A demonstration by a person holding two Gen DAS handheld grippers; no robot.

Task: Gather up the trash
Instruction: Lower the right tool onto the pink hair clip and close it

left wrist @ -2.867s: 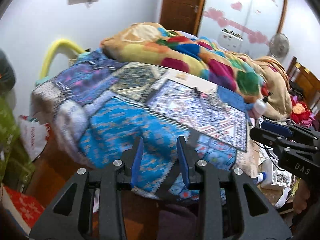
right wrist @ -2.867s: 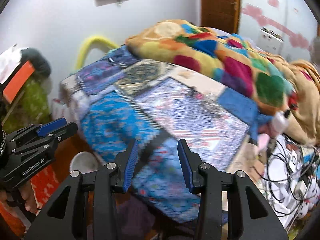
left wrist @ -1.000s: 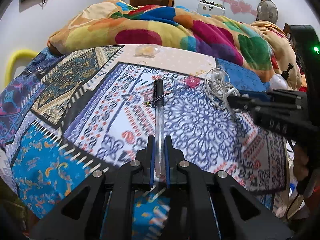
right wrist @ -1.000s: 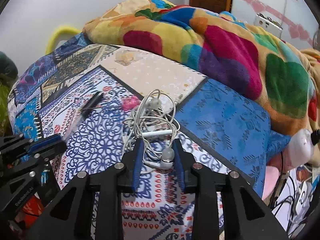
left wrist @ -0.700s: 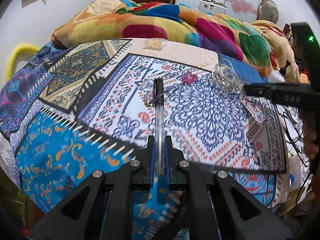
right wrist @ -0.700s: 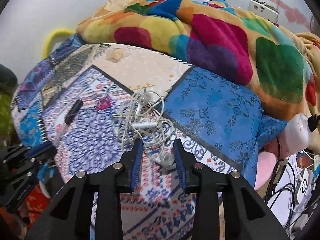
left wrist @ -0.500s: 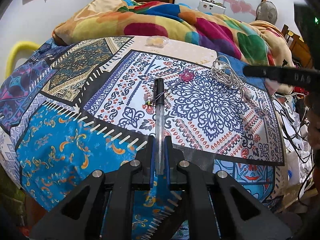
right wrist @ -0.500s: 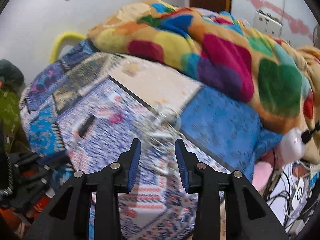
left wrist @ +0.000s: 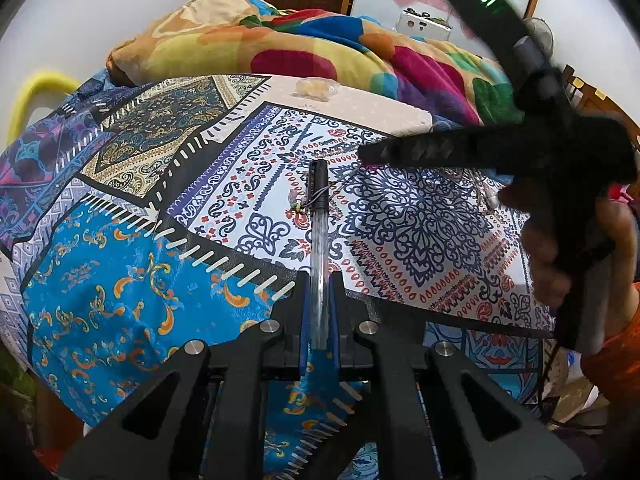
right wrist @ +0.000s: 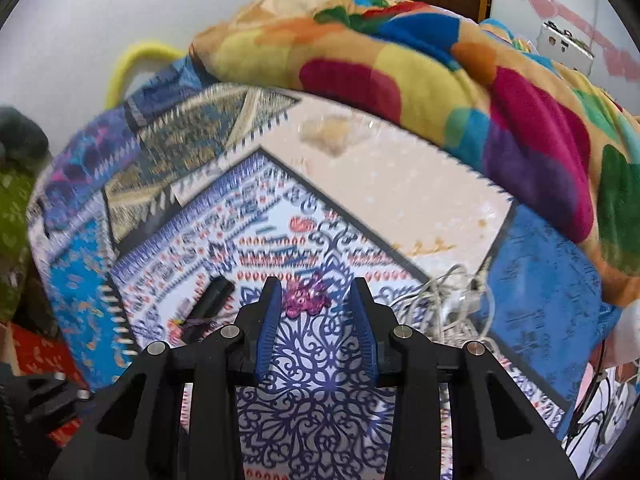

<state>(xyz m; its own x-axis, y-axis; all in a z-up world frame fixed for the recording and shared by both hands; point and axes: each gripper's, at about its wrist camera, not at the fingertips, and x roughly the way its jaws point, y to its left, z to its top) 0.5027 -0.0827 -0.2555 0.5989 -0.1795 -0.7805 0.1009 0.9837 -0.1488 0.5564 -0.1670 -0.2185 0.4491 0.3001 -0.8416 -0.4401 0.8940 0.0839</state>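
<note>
Patchwork bedspread (left wrist: 120,288) covers the bed, a bright blanket (right wrist: 400,64) heaped along the top of both frames. Since a second ago the right gripper (right wrist: 316,312) has left the white earphone tangle (right wrist: 448,300) and swung over to the pink wrapper (right wrist: 306,294), which now lies between its parted, empty fingers at centre frame; its jaws have just been opening. That wrapper looks like the next pickup. Meanwhile the left gripper (left wrist: 319,312) is clenched on the clear pen (left wrist: 319,240), mid-frame. A clear packet (left wrist: 316,88) lies farther up; the earphones crowd the wrapper's right side.
</note>
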